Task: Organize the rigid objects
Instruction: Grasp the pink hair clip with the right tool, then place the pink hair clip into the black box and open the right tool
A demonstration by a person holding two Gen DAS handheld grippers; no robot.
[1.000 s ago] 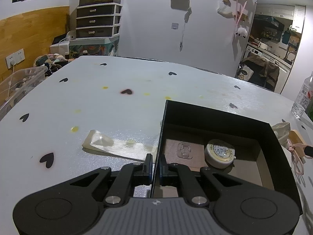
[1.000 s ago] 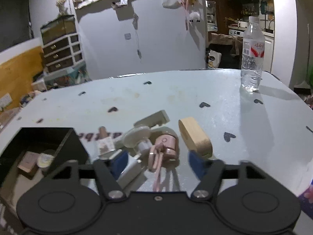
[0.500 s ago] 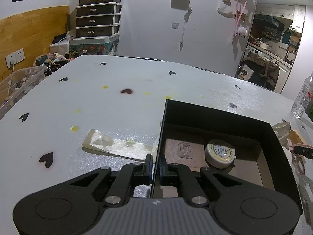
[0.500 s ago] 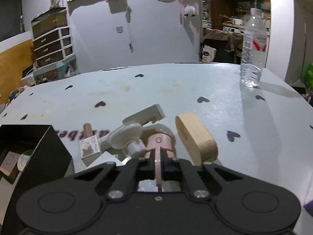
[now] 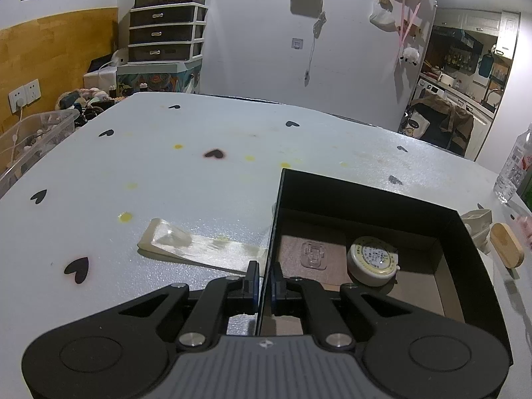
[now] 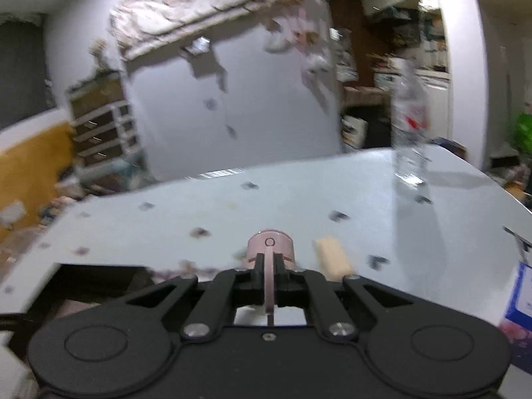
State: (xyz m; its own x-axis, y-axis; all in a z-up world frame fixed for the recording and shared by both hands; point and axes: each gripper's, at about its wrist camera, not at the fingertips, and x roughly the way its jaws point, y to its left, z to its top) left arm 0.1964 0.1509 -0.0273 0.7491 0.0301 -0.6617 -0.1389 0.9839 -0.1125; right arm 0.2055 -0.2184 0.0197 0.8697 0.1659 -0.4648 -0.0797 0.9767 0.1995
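Pale heart-dotted counter, sharp in the left wrist view and smeared with blur in the right.

Left claw is clenched on the near wall of the black box, whose floor holds a round tape measure and a clear hook plate. Right claw grips a pink piece, probably a handled clip; its lower end is hidden between the fingers. Beyond it a wooden block lies on the counter, and the box corner and water bottle are only dim shapes.

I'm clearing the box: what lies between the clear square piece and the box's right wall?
In the left wrist view, only the round tape measure sits between the clear square piece and the box wall.
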